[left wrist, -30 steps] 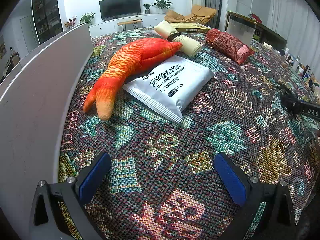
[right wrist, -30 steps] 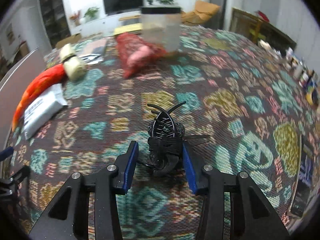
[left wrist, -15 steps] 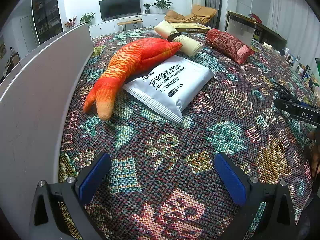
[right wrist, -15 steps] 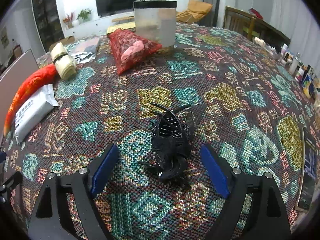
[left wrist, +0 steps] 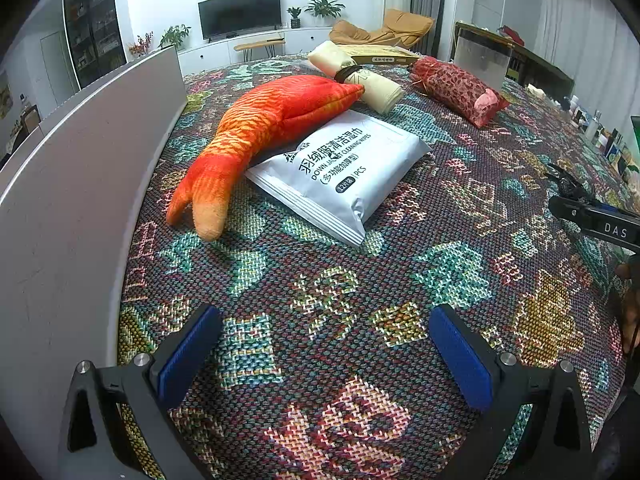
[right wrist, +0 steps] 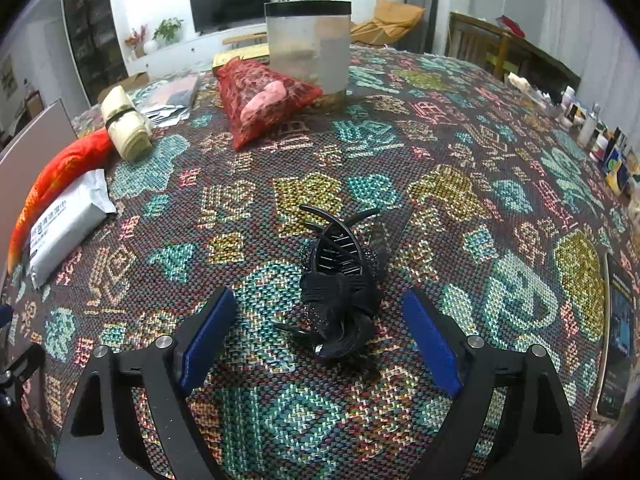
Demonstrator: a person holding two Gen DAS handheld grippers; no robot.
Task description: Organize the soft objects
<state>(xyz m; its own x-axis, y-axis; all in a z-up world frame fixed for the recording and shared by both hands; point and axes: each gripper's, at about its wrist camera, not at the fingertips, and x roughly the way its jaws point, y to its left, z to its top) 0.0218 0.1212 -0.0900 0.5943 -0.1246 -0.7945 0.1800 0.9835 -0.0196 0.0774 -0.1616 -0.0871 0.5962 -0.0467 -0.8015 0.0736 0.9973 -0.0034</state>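
A black hair claw with a bow [right wrist: 340,288] lies on the patterned tablecloth [right wrist: 440,152] between the fingers of my right gripper [right wrist: 320,340], which is open and not touching it. My left gripper [left wrist: 324,356] is open and empty, low over the cloth. Ahead of it lie an orange plush fish [left wrist: 268,128], a white wipes pack [left wrist: 340,168], a cream rolled cloth [left wrist: 360,76] and a red mesh bag [left wrist: 460,88]. These also show in the right wrist view: fish [right wrist: 56,172], pack [right wrist: 68,220], roll [right wrist: 124,124], bag [right wrist: 264,96].
A frosted container with a black lid [right wrist: 308,44] stands behind the red bag. A grey panel [left wrist: 80,160] borders the table's left side. Small bottles and boxes [right wrist: 600,144] line the right edge. A dark phone-like slab [right wrist: 618,344] lies at the right.
My right gripper opened and let go of the hair claw, which now lies on the cloth; it then drew back slightly. The left gripper has not moved.
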